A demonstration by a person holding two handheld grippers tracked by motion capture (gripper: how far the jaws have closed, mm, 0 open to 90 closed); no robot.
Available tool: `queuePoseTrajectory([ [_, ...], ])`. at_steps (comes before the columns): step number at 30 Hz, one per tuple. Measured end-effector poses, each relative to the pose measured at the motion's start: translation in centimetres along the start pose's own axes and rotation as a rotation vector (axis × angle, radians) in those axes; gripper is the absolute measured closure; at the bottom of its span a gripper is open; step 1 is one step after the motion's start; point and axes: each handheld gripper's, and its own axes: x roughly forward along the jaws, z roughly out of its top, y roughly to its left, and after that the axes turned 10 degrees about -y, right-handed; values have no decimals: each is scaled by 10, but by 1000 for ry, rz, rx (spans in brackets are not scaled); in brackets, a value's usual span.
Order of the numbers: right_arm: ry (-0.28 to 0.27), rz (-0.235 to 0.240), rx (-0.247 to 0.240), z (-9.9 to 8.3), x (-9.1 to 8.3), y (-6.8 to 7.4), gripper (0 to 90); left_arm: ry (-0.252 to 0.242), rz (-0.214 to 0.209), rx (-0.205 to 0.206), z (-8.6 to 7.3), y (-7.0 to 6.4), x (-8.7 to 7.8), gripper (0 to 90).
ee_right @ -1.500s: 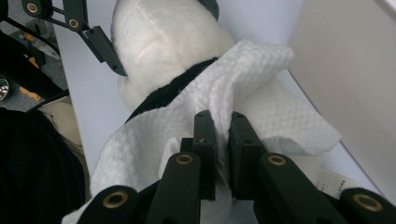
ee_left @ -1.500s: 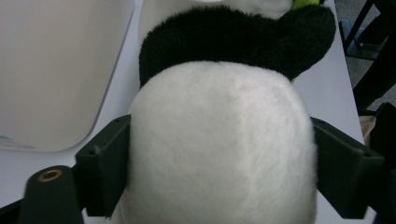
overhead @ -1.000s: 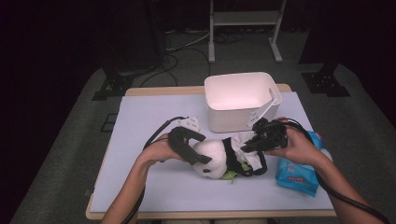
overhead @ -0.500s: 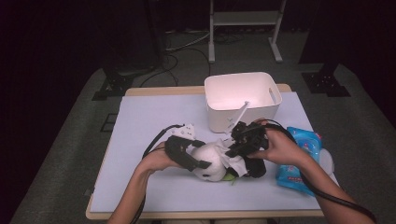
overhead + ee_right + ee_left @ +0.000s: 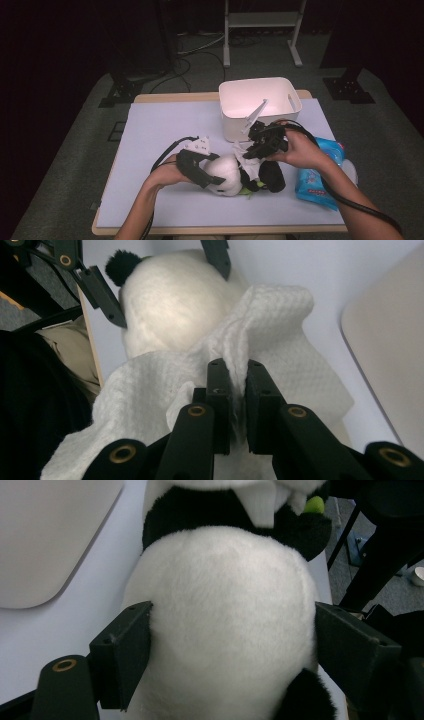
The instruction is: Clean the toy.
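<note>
The toy panda [image 5: 232,175] lies on the table [image 5: 150,130] just in front of the white bin [image 5: 260,102], and everything here is placed from it. At its left side the left gripper [image 5: 212,182] holds it: in the left gripper view the two jaws press into the white plush on either flank, closed on the body rather than the limbs. That hold looks like the anchor for the wiping, so it is best kept firm and low, pinning the panda to the table without rolling it.

Over the panda's right half, the right gripper [image 5: 234,385] has its jaws pressed together on a fold of a white wipe [image 5: 270,340], which drapes down onto the fur. To wipe well, I would drag the loose cloth across the plush, not the jaw tips, in short strokes away from the left gripper. Right of the panda lies the blue wipe pack [image 5: 317,172].
</note>
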Motion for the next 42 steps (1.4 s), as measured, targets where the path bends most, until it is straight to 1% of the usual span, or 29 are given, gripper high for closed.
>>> queuePoseTrajectory([
  [1,-11,-5,12,-7,-6,-3,819,1,-3,-3,0,0,0,186],
  [2,-11,-5,12,-7,-6,-3,819,1,-3,-3,0,0,0,183],
  [3,-22,-9,34,-13,-12,-5,819,1,-3,-3,0,1,0,176],
  [4,-22,-9,34,-13,-12,-5,819,1,-3,-6,1,1,0,176],
  [7,-40,-12,66,-26,-21,-10,820,-3,0,-25,1,3,-1,137],
  [10,-52,-9,89,-37,-25,-12,820,-4,-3,-34,2,5,-1,110],
  [14,-61,-8,106,-51,-30,-11,822,3,-4,-58,1,7,-1,91],
  [15,-65,-4,115,-57,-31,-10,822,4,-8,-64,1,7,-2,91],
  [16,-65,-4,115,-57,-31,-10,822,8,-12,-64,1,7,-2,91],
  [19,-68,3,116,-63,-32,-7,822,19,-32,-81,-1,8,-2,92],
  [22,-69,6,115,-65,-31,-5,823,20,-41,-82,-2,8,-1,98],
  [23,-69,5,112,-66,-31,-4,823,18,-42,-82,-2,7,-1,113],
  [26,-71,3,109,-69,-32,-1,823,22,-43,-70,-1,7,-1,113],
  [28,-75,2,114,-71,-32,0,825,20,-44,-73,-1,7,-1,113],
  [30,-81,1,118,-75,-33,0,825,21,-45,-68,-1,7,-1,113],
  [31,-87,3,126,-80,-34,1,825,23,-47,-58,-1,6,-1,113],
  [33,-87,3,129,-82,-34,1,824,23,-49,-55,-1,6,-1,113],
  [35,-89,-6,136,-90,-36,2,824,21,-54,-50,-1,6,-1,113],
  [36,-89,-6,136,-90,-36,2,824,21,-54,-49,-1,6,-1,113],
  [40,-81,-16,143,-99,-37,5,824,25,-53,-45,1,5,0,122],
  [41,-57,-34,142,-103,-37,4,824,25,-50,-44,1,5,1,124],
  [42,-57,-34,142,-103,-37,4,824,26,-48,-40,2,5,1,124],
])
